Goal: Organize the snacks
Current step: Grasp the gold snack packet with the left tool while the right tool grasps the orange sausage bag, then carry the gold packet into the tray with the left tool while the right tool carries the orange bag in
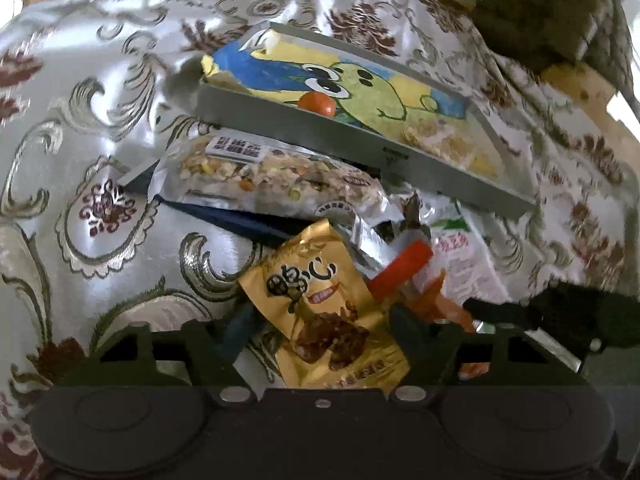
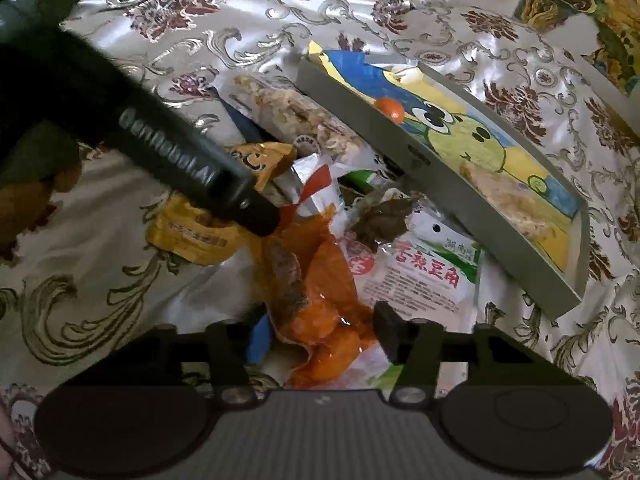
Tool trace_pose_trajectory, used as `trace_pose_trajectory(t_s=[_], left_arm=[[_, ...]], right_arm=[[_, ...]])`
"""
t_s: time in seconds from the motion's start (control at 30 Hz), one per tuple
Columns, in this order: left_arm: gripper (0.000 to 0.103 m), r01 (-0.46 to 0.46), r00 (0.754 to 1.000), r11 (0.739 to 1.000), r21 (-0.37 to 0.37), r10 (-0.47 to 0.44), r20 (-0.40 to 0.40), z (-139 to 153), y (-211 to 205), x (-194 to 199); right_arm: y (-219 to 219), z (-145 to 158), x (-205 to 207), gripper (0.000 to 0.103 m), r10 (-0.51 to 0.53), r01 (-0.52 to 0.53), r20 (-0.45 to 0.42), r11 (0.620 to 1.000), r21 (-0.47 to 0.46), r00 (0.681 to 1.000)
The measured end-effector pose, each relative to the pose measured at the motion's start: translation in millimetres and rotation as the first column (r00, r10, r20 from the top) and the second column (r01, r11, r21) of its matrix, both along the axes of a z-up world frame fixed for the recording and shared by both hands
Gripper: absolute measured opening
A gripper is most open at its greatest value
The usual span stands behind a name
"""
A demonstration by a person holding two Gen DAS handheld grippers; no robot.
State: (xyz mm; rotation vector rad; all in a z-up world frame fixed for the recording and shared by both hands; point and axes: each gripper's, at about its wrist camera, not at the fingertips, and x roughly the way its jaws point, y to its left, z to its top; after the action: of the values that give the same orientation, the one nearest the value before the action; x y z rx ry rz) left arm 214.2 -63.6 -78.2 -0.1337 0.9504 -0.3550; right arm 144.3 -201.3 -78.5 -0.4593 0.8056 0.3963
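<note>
Gold snack packet point(image 1: 320, 312) sits between the left gripper point(image 1: 320, 320)'s parted tongs, the orange pouch point(image 2: 320, 320) between the right gripper point(image 2: 320, 328)'s, neither visibly clamped, both apparently bound for the grey tray point(image 1: 320, 128).

1. The left gripper point(image 1: 320, 320) is pitched steeply downward, its jaws held partly apart.
2. A gold packet point(image 1: 320, 304) is straddled by its fingers point(image 1: 240, 322); a narrow gap is seen at each side.
3. The right gripper point(image 2: 320, 328) is pitched down likewise, just right of the left one.
4. An orange packet point(image 2: 324, 280) lies between its half-spread fingers point(image 2: 386, 330); whether it is pressed cannot be told.
</note>
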Motion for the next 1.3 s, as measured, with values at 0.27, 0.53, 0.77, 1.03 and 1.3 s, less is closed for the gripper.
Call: trace_pose_trajectory(t_s=[0.27, 0.53, 0.77, 1.03, 1.3], left_arm=[[0.046, -0.007, 1.0, 1.0, -0.005, 0.007, 0.021, 7, -1, -10], [0.041, 0.006, 1.0, 1.0, -0.029, -0.006, 0.007, 7, 2, -10], [0.049, -0.018, 0.999, 0.995, -0.1, 0.015, -0.033, 0, 10, -3], [0.042, 0.066, 0.997, 0.998, 0.018, -0.067, 0.037, 1, -6, -8], [0.028, 0.071, 0.994, 0.996, 0.054, -0.075, 0.075, 7, -9, -14]], right_arm=[[-1, 5, -2, 0.046, -0.018, 0.017, 0.024, 1.0, 0.009, 1.0], [0, 11, -9, 0.043, -0.038, 0.039, 0.057, 0.999, -0.028, 0.998], [-9, 20, -13, 0.041, -0.107, 0.113, 0.103, 0.992, -0.05, 0.989], [-22, 30, -9, 0.041, -0.17, 0.174, 0.148, 0.985, -0.013, 0.974], [-26, 29, -2, 0.042, -0.197, 0.2, 0.172, 0.98, -0.001, 0.965]])
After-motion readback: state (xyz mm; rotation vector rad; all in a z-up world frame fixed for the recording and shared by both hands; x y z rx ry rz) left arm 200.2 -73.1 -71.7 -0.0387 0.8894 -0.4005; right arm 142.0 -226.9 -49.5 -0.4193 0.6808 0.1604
